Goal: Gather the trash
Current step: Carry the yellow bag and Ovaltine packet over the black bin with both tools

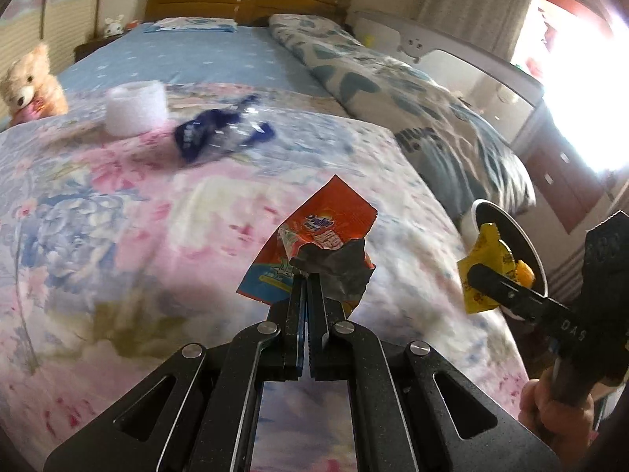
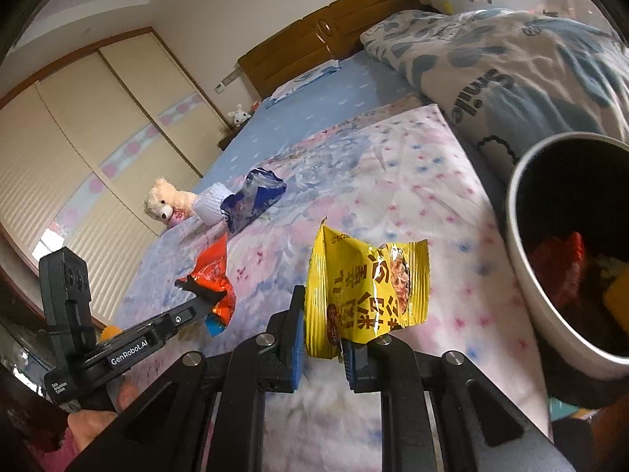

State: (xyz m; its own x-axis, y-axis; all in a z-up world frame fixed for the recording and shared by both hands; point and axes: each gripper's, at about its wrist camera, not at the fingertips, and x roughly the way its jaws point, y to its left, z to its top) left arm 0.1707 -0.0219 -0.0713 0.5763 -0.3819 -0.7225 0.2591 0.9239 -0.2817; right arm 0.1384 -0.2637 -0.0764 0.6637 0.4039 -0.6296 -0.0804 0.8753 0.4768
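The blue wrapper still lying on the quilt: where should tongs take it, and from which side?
Judging by its pose, grip the blue wrapper by its raised crumpled upper end, coming from above on the side away from the white cup, which sits right against its far side. The flat lower end lies close on the floral quilt.

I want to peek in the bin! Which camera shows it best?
The right wrist view: the bin is close and open toward the camera, with trash inside. In the left wrist view it sits small, half hidden by the yellow wrapper.
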